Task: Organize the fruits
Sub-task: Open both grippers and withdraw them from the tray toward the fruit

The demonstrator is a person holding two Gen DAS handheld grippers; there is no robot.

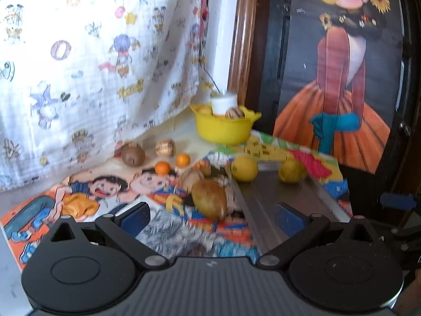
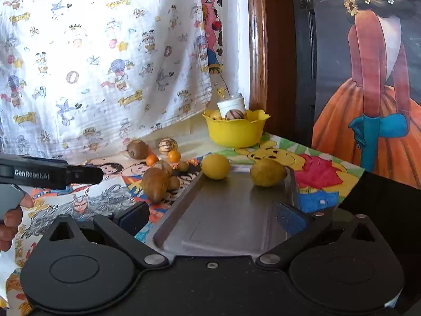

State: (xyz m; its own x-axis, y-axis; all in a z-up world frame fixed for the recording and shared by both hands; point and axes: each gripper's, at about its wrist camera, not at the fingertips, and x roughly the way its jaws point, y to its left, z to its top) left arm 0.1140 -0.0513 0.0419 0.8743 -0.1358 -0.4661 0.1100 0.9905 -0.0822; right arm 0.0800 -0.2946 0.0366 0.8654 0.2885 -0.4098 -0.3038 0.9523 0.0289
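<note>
Bright daylight, motion-blurred left view, sharper right view, fisheye-curved edges

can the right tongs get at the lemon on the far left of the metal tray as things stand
Probably yes. The right tongs are open and empty, and the lemon sits uncovered on the metal tray, with only bare tray between. The other lemon lies apart from it.

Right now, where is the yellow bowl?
In both views the yellow bowl stands at the back, beyond the metal tray with two lemons, against the wooden frame.
</note>
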